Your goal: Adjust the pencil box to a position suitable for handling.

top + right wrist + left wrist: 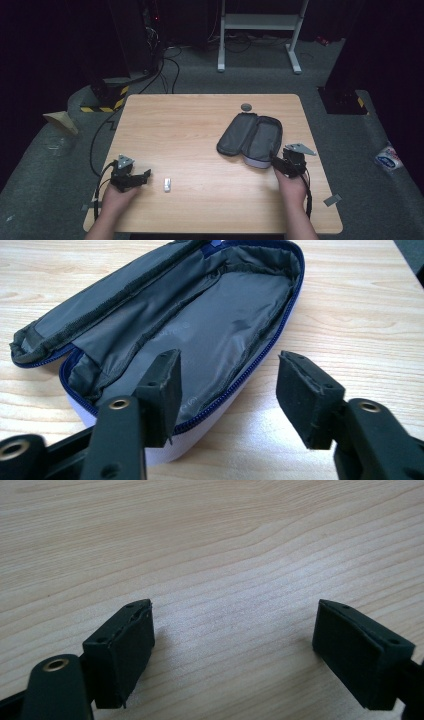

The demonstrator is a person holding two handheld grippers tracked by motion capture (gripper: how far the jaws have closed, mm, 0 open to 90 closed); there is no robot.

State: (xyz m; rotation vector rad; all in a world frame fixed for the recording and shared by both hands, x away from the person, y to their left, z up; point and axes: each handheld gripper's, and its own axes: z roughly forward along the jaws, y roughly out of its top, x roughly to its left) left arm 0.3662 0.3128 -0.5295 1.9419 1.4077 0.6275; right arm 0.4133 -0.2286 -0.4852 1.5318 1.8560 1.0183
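Pale wood grain covers the bench (200, 140), seen from above with a person's forearms entering at its near edge. The left gripper (145, 176), held in the left hand (116, 197), rests near the front left part of the bench; in the left gripper view its jaws stand wide apart over bare wood, with nothing between them (235, 630). Just to the right of that gripper lies a small white object (167, 184), apart from the jaws; its kind cannot be told at this size.

On the right half of the bench lies a grey zip pouch (250, 137), opened flat so that both halves of its dark lining face up. The right gripper (276, 162), held in the right hand (292, 187), sits at the pouch's near end. In the right gripper view its jaws are well open (227, 385): the left-hand jaw overlaps the pouch's blue-zipped rim (235, 380), the other stands over bare wood beside it, and neither visibly clamps the fabric. The pouch (200, 325) shows an empty grey interior.

A small round grey disc (246, 107) lies on the bench just beyond the pouch's far end. Beyond the bench, cables (170, 65) run across a grey floor, and a white frame (260, 30) stands there.
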